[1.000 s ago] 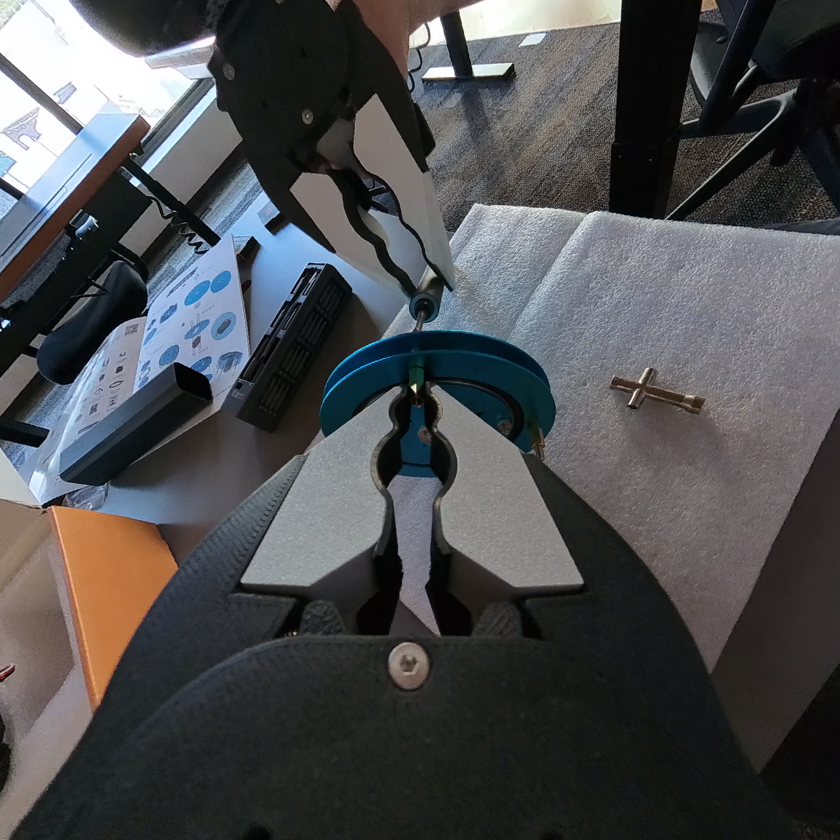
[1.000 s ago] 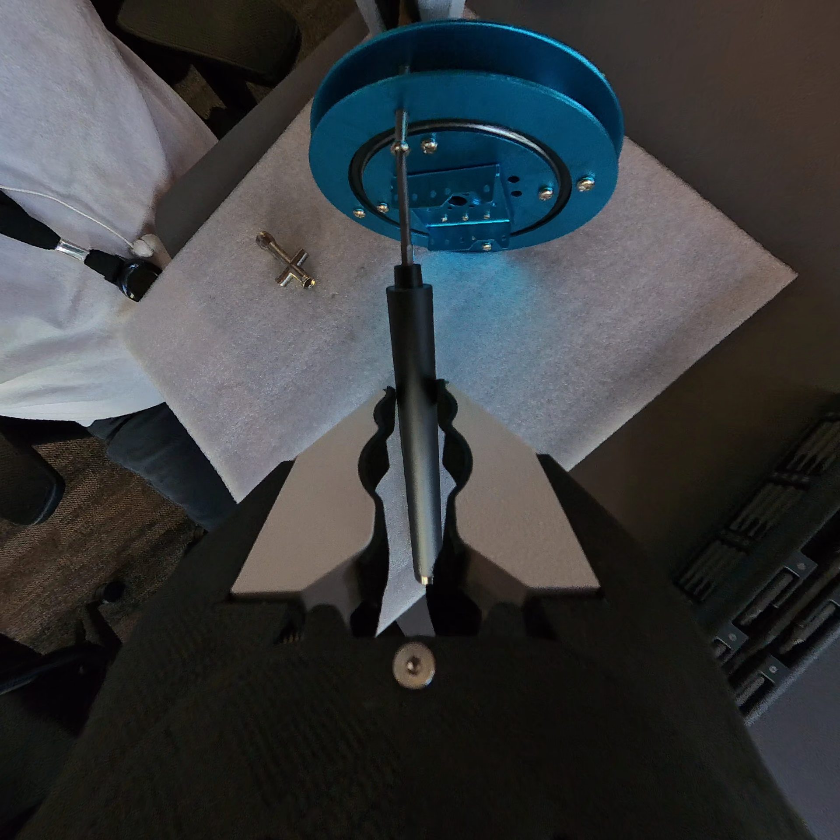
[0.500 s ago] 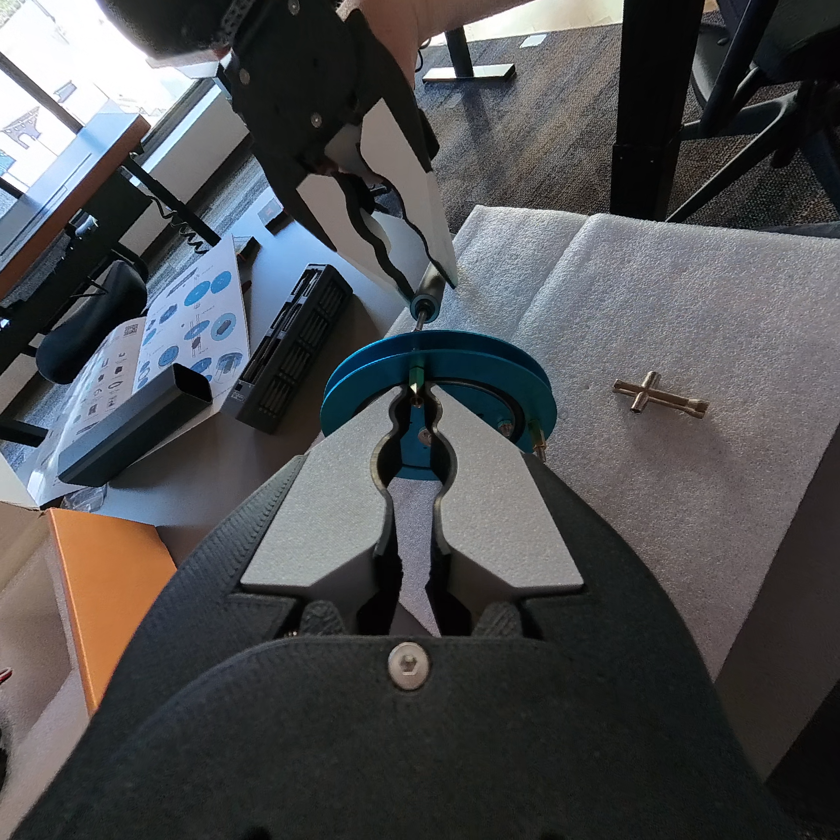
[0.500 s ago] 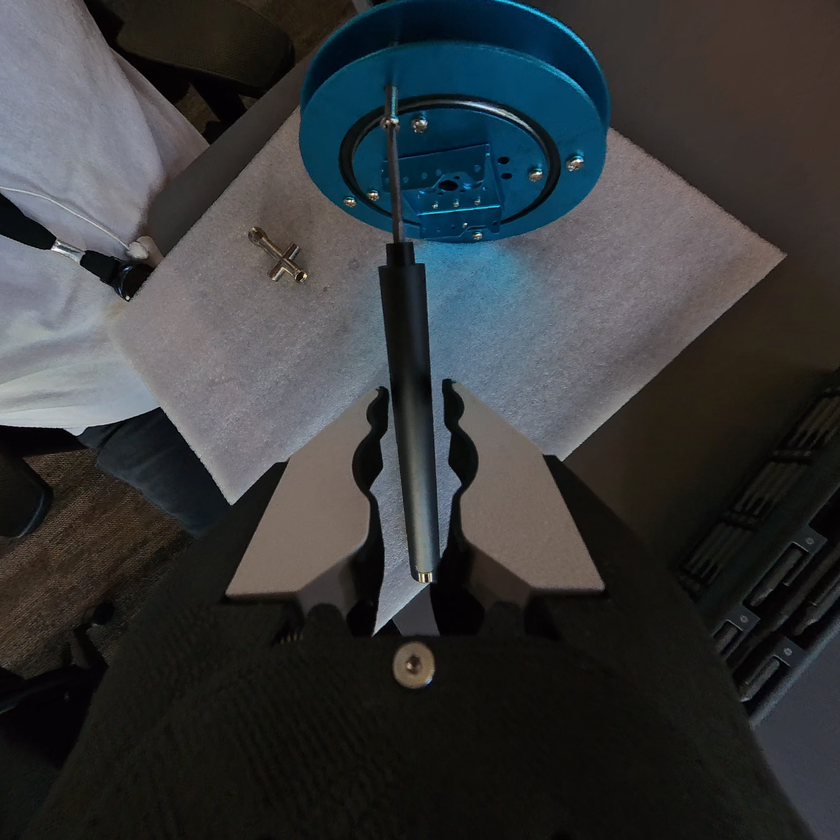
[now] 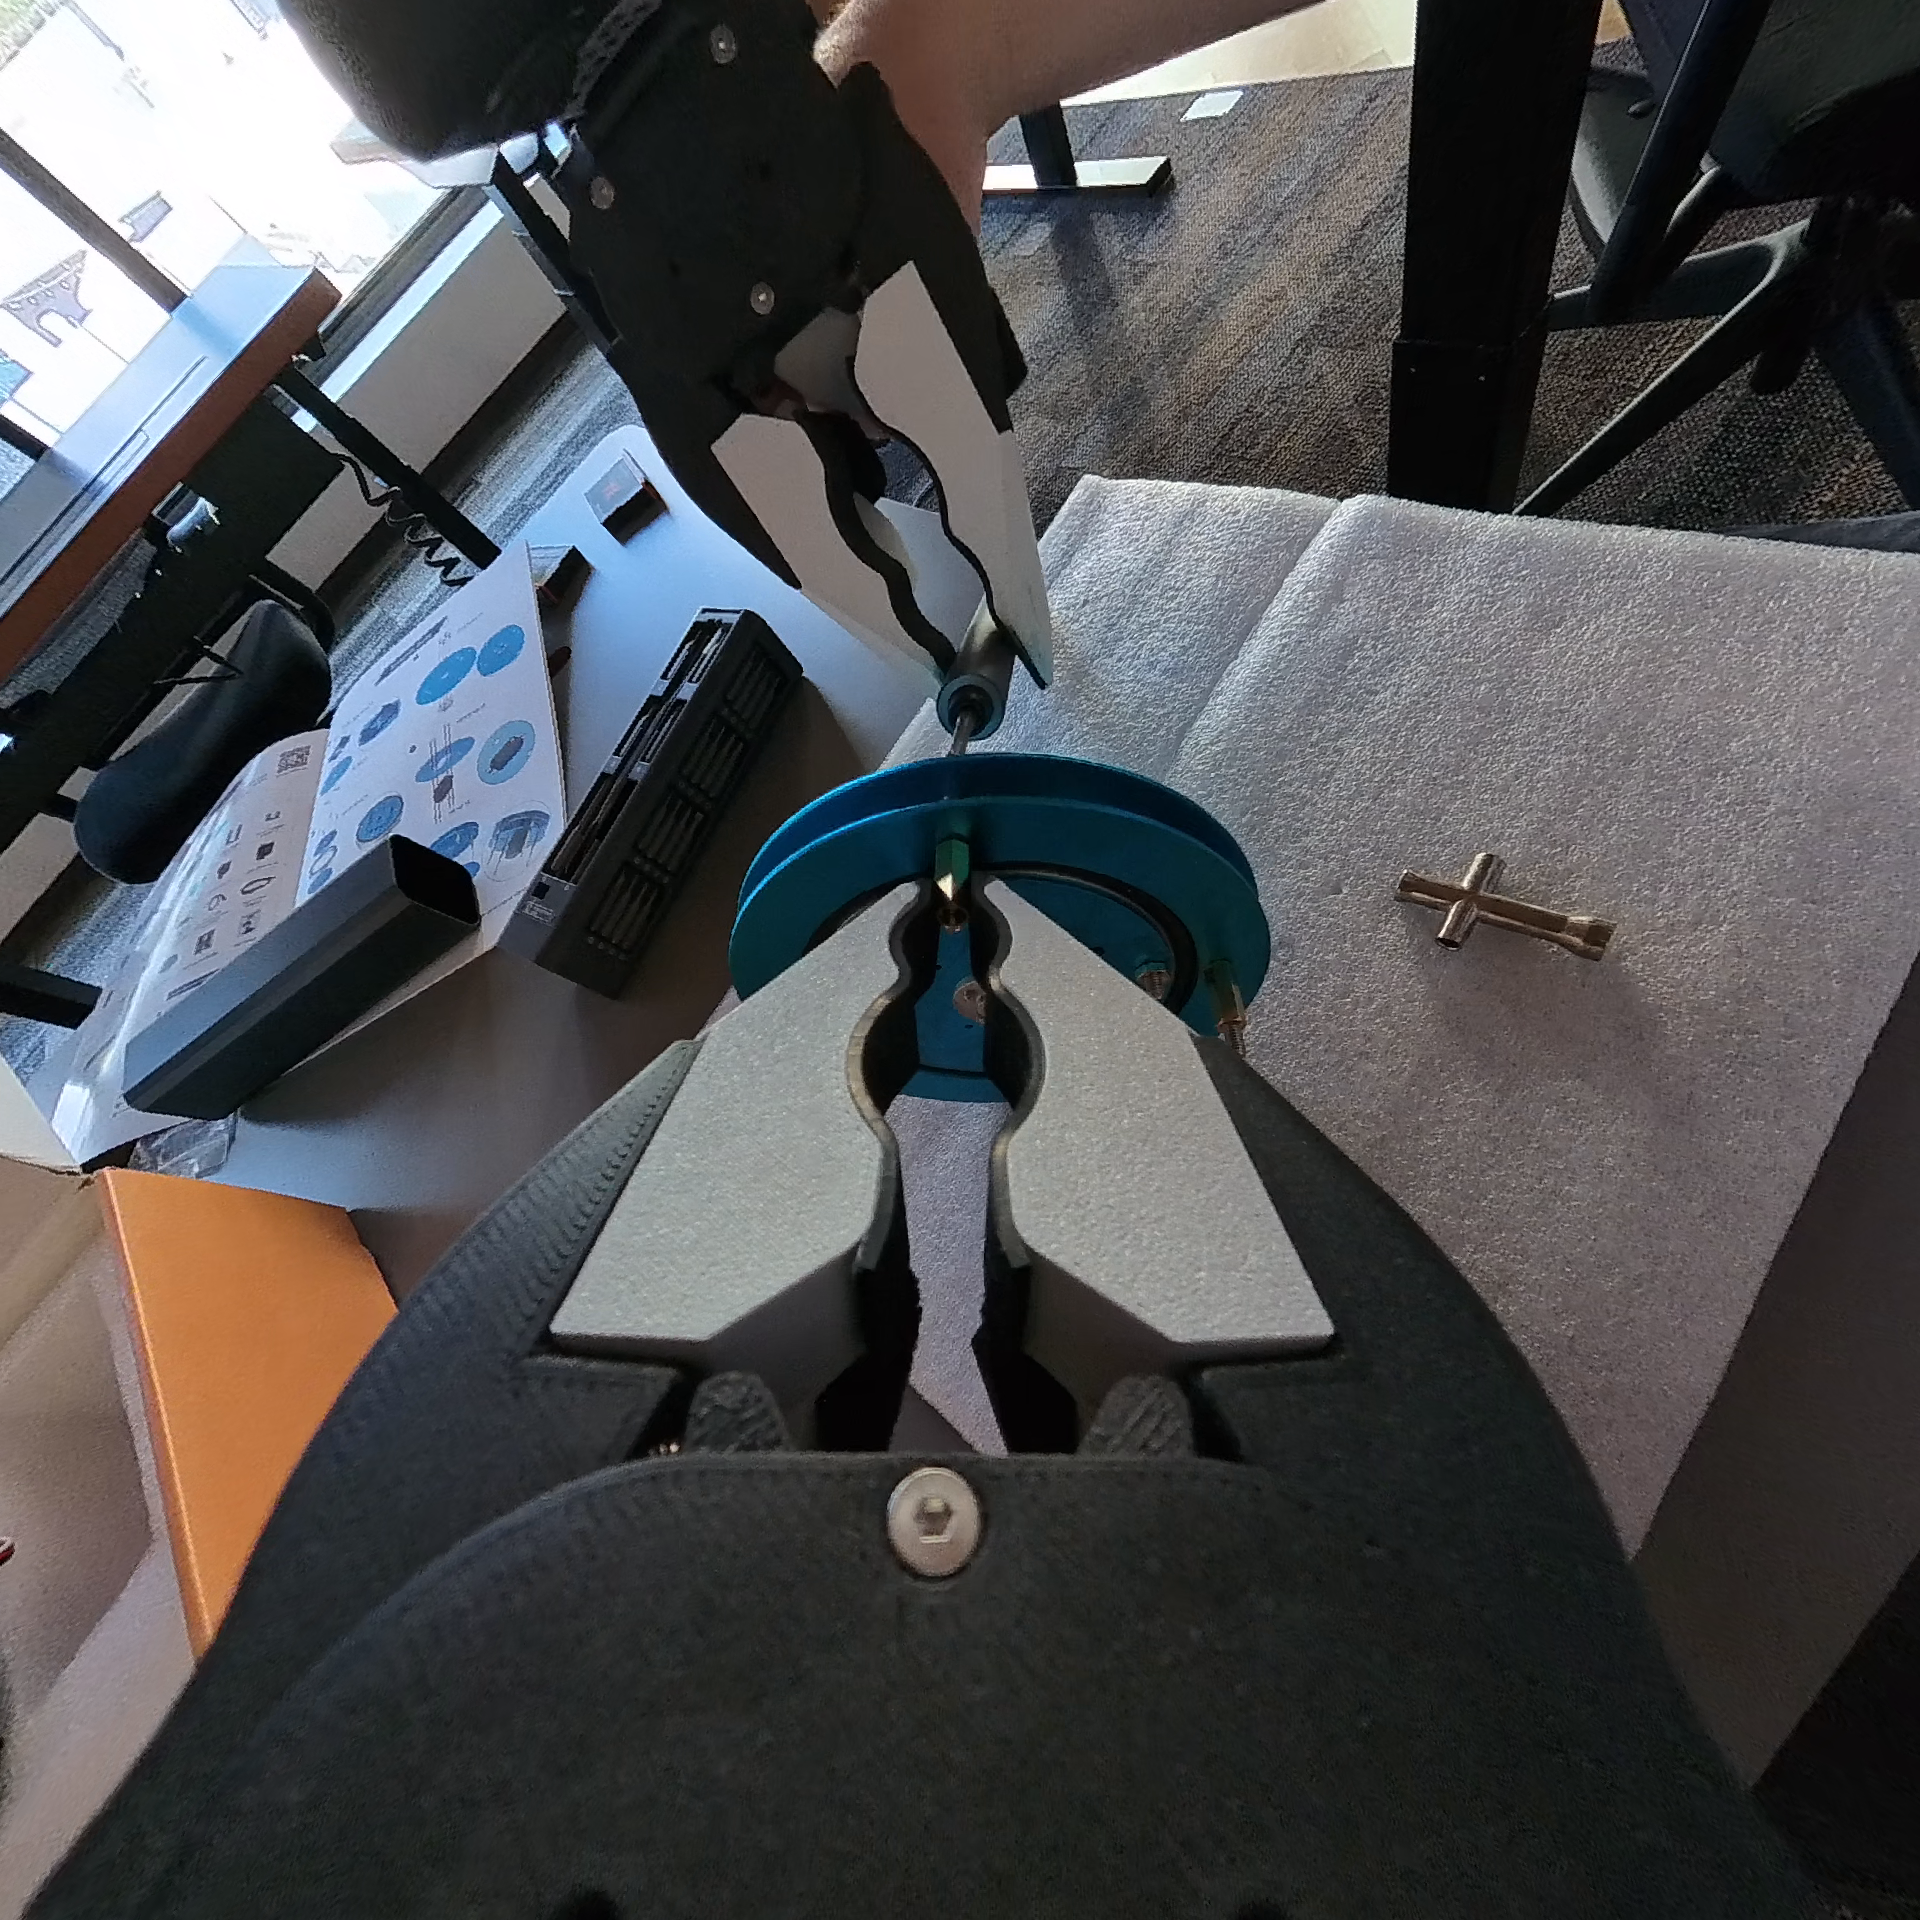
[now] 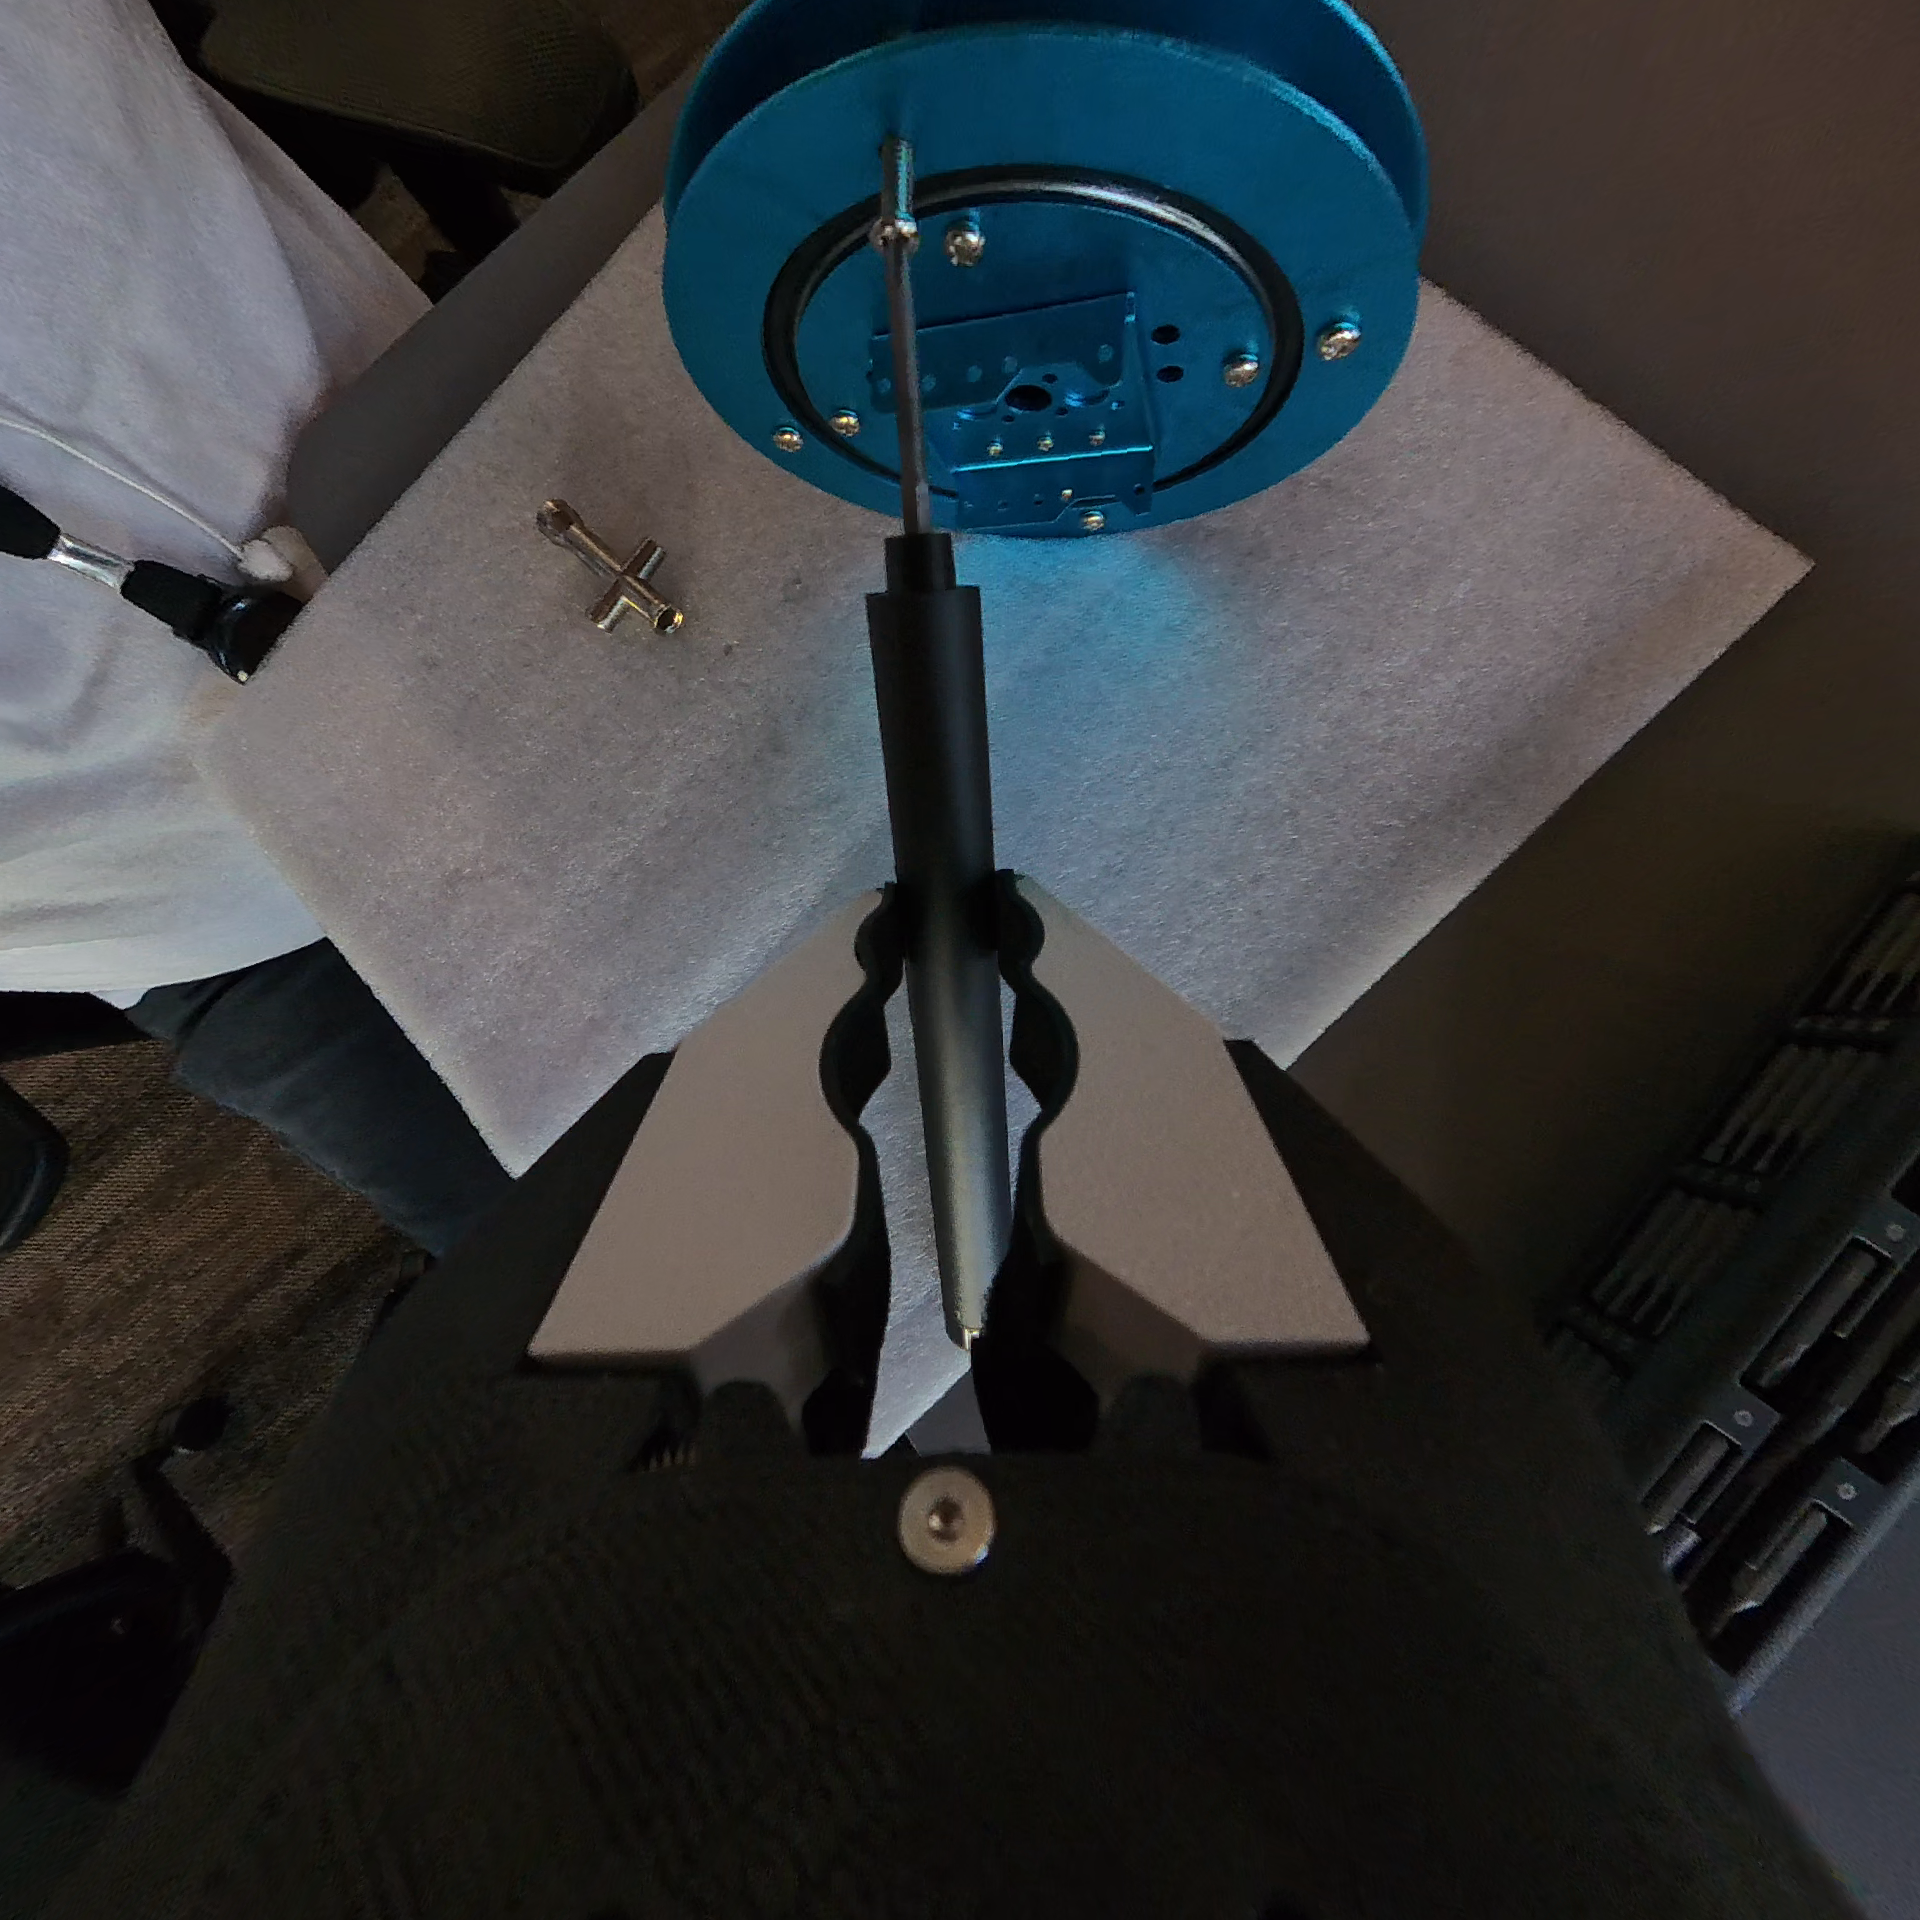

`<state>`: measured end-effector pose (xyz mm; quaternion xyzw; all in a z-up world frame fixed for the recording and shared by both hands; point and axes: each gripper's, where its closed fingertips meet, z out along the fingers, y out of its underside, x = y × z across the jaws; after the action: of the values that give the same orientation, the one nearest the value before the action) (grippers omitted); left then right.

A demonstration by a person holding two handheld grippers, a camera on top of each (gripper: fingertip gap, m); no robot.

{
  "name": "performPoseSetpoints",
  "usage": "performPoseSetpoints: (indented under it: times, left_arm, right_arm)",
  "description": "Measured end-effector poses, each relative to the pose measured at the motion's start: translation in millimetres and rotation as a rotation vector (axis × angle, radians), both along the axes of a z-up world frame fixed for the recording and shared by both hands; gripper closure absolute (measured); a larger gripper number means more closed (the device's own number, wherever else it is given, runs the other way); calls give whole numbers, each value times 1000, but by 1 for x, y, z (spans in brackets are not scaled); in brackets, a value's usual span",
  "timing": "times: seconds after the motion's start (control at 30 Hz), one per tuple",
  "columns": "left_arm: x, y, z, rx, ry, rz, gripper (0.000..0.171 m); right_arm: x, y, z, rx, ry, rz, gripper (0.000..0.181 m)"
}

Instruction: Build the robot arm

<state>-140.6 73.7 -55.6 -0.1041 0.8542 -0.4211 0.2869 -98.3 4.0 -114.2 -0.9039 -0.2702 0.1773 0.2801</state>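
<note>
A blue metal wheel [image 5: 1091, 821] stands on a white foam pad [image 5: 1558, 727]. My left gripper [image 5: 951, 904] is shut on a brass hex standoff [image 5: 951, 862] under the wheel's near rim. My right gripper [image 6: 943, 899] is shut on a dark slim screwdriver [image 6: 935, 748]. The screwdriver's bit rests on a screw [image 6: 896, 223] in the wheel's [image 6: 748, 270] top face, near the rim. In the left wrist view the right gripper [image 5: 987, 665] comes down from above, just behind the wheel, with the screwdriver [image 5: 971, 675] in it.
A small metal cross wrench [image 5: 1496, 914] lies on the foam right of the wheel, and shows in the right wrist view [image 6: 618, 571]. A black bit case [image 5: 665, 800], a dark sleeve [image 5: 301, 966], an instruction sheet [image 5: 447, 707] and an orange box [image 5: 239, 1351] lie left. A person's white shirt [image 6: 135, 416] borders the foam. Tip to tip, the grippers are about 11 cm apart. Both grippers' tips are roughly 12 cm from the small metal cross wrench [image 5: 1496, 914].
My right gripper loosened around the screwdriver half a second ago and has closed on it again. It has also turned slightly. The left gripper and the wheel have stayed put.
</note>
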Motion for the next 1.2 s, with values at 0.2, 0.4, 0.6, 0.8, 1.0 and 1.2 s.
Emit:
performPoseSetpoints:
  times: [0.2,0.4,0.6,0.8,1.0,1.2]
  left_arm:
    - [0,0,0,-1,0,2,168]
    - [0,-1,-1,-5,-2,1,168]
    - [-1,1,-1,-18,-2,2,168]
    - [-1,2,-1,-17,-1,-1,168]
    - [-1,3,-1,-38,5,-11,168]
    - [-1,3,-1,-36,-1,-14,168]
  right_arm:
    - [-2,-3,1,-48,10,16,165]
    - [1,-7,6,-113,-45,8,165]
    - [6,-10,18,-198,-123,0,165]
    - [10,-12,28,-286,-245,11,165]
    - [12,-12,30,-329,-288,-4,165]
    - [10,-14,33,-334,-302,3,165]
